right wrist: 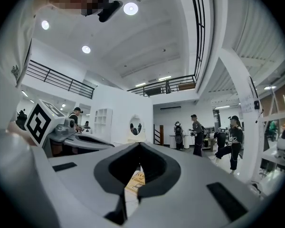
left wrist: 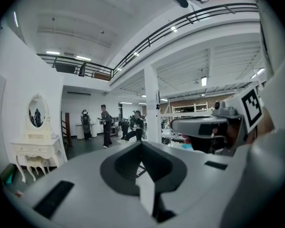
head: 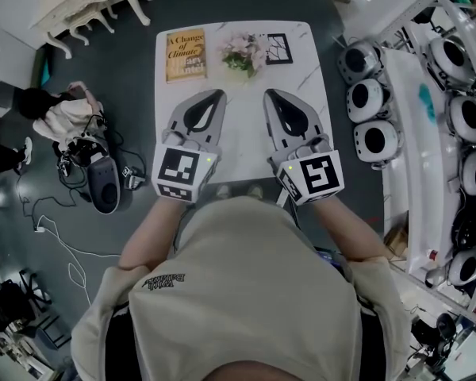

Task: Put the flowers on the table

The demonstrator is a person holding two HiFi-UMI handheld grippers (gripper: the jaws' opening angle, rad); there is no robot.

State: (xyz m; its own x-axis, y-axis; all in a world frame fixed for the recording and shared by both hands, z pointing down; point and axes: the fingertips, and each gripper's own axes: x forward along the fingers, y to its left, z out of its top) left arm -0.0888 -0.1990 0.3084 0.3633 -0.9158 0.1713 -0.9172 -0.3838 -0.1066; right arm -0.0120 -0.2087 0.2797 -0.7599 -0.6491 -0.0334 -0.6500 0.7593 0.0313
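A small bunch of pink flowers point(head: 242, 52) with green leaves lies at the far middle of the white marble table point(head: 236, 145). Both grippers hover side by side above the near half of the table, short of the flowers. My left gripper point(head: 219, 94) is shut with nothing in it, and its closed tips point(left wrist: 141, 144) point out over the room. My right gripper point(head: 268, 94) is shut and empty too, its tips point(right wrist: 139, 145) meeting. The flowers do not show in either gripper view.
A yellow book point(head: 186, 55) lies at the table's far left, also glimpsed through the right jaws' opening point(right wrist: 135, 179). A black-and-white frame point(head: 278, 48) lies right of the flowers. A rack of round white devices point(head: 369, 98) stands right. A crouching person point(head: 59, 117) and cables are left.
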